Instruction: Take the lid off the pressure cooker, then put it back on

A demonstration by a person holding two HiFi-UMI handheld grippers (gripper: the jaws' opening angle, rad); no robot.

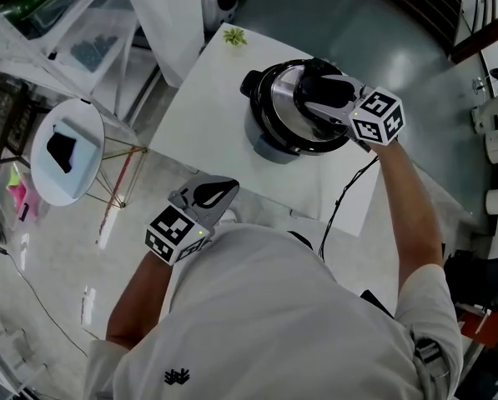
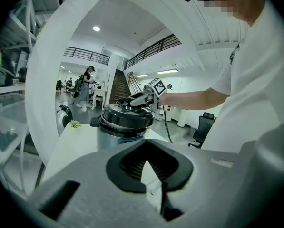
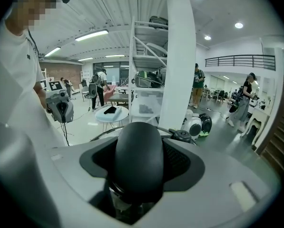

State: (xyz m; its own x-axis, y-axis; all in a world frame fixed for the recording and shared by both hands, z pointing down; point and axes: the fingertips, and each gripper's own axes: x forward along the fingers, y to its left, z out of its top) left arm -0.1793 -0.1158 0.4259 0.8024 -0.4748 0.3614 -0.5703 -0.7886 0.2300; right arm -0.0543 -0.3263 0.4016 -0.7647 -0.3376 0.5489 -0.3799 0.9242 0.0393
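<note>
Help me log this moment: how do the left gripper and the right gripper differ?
The right gripper is closed on the lid handle; the left gripper holds nothing, jaws together. The right gripper is above the pressure cooker; the left gripper hangs beyond the near edge of the table, apart from it. Both bear marker cubes.

Pressure cooker (image 1: 264, 144) upright on white table (image 1: 200, 115); lid (image 1: 284, 98) (steel, black handle) seated on top.
</note>
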